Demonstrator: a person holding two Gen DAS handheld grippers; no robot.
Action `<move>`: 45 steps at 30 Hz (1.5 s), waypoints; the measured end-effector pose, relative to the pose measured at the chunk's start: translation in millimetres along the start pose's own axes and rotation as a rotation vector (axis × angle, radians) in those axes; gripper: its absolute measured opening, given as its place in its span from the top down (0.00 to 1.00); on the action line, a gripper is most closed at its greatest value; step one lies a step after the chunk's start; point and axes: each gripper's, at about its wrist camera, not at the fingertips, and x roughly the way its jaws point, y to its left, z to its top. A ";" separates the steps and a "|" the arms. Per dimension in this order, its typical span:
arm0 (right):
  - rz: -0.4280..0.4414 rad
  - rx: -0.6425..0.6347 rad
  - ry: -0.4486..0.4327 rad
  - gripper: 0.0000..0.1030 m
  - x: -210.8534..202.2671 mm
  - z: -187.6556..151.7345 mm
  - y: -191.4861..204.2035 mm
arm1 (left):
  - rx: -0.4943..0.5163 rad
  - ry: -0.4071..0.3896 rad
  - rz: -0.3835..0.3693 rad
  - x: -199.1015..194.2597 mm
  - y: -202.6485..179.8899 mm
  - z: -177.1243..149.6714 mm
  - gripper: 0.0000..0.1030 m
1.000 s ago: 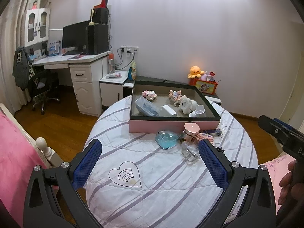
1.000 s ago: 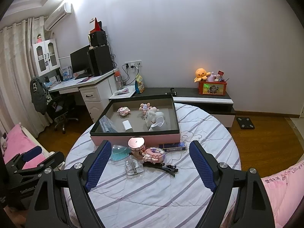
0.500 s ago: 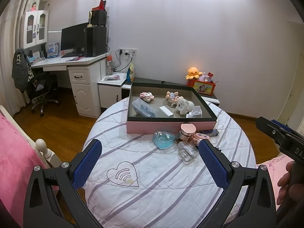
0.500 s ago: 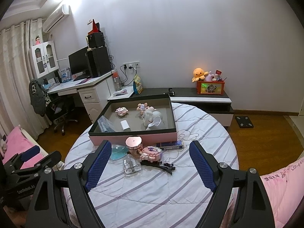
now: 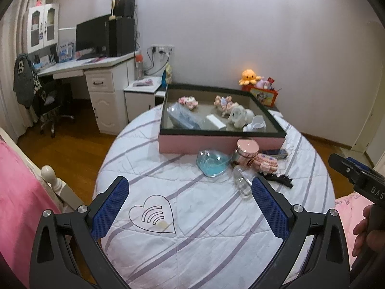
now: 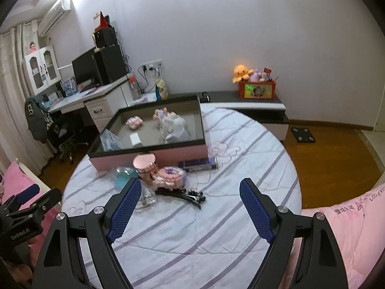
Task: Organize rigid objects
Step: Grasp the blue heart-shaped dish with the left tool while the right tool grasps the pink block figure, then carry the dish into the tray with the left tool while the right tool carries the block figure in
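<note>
A pink box with a black rim [image 5: 216,142] [image 6: 154,155] sits on a round striped bedspread and holds small toys and a white block. In front of it lie a blue heart-shaped case [image 5: 211,163] [image 6: 124,177], a pink-lidded jar [image 5: 246,151] [image 6: 144,166], a pink comb-like piece [image 5: 266,163] [image 6: 169,177], a clear bottle [image 5: 241,180] [image 6: 145,198], a black hair clip [image 5: 280,179] [image 6: 185,195] and a dark flat case [image 6: 198,163]. My left gripper [image 5: 190,207] and right gripper [image 6: 190,207] are both open and empty, above the bedspread short of the items.
A white desk with monitor [image 5: 96,38] and office chair [image 5: 48,101] stand at the left. A low cabinet with an orange plush and red box [image 6: 256,84] is behind. Pink bedding [image 5: 19,192] [image 6: 356,228] lies at both sides. Wooden floor surrounds the bed.
Both grippers have moved forward towards the items, which appear larger and nearer. The right gripper has also shifted so the clip and bottle lie closer to its left finger.
</note>
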 end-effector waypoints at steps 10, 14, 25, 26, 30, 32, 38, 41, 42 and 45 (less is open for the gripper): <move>0.017 0.001 0.114 0.17 57.6 -6.8 -5.2 | 0.022 0.080 -0.003 53.7 -9.8 0.6 0.00; 0.047 -0.016 0.159 0.17 85.9 -5.4 1.6 | 0.035 0.124 -0.005 85.0 -15.8 5.2 0.00; 0.116 -0.064 0.249 0.17 139.3 -0.5 14.4 | 0.036 0.219 0.004 151.9 -23.5 13.5 0.00; 0.115 -0.069 0.257 0.17 143.5 -0.6 15.5 | 0.036 0.225 0.008 156.5 -23.9 14.3 0.00; 0.128 -0.067 0.273 0.17 152.5 -1.4 14.6 | 0.028 0.244 0.011 170.5 -24.7 16.0 0.00; 0.134 -0.072 0.273 0.17 155.1 -1.4 14.6 | 0.034 0.247 0.015 175.0 -26.4 16.7 0.01; 0.145 -0.100 0.272 0.23 159.5 -2.4 16.1 | 0.055 0.231 -0.034 174.8 -27.2 17.6 0.34; 0.154 -0.108 0.264 0.35 157.9 -3.8 17.0 | 0.035 0.227 -0.064 172.8 -22.1 18.9 0.42; 0.157 -0.107 0.260 0.38 156.3 -3.8 16.4 | 0.030 0.227 -0.071 171.1 -19.9 18.8 0.42; 0.161 -0.102 0.256 0.38 152.0 -4.2 15.0 | 0.024 0.219 -0.077 162.9 -16.2 16.9 0.42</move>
